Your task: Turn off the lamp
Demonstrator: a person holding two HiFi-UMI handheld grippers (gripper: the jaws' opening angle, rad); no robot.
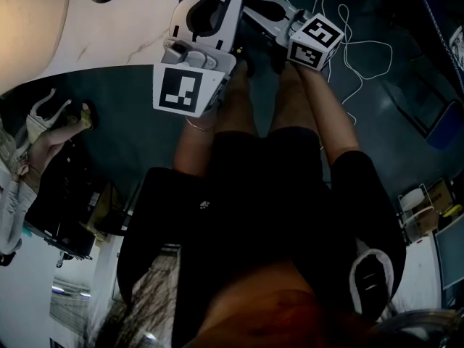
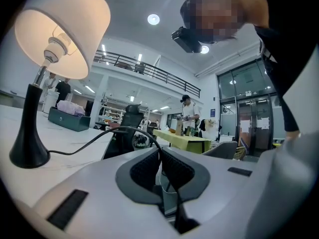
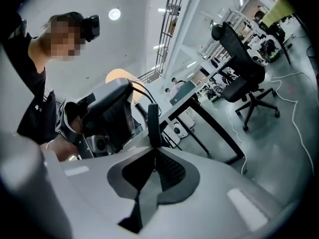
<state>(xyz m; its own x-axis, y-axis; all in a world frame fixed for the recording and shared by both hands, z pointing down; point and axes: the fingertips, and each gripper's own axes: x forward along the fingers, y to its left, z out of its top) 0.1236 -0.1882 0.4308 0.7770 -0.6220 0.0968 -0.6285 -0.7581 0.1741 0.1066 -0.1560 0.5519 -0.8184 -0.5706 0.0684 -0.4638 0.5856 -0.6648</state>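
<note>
Currently: lamp (image 2: 50,39) lit; cord (image 2: 99,136) pinched by left gripper (image 2: 159,151), switch (image 3: 152,118) squeezed by right gripper (image 3: 152,147). Risk judged: switch slipped sideways unpressed, or lamp toppled by a tugged cord.

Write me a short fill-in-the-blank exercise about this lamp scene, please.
The lamp is currently ___.
It stands on a ___ table.
The left hand-held gripper is shut on the lamp's black ___.
The flat black piece is pinched by the ___ hand-held gripper.
Missing words: lit; white; cord; right.
</note>
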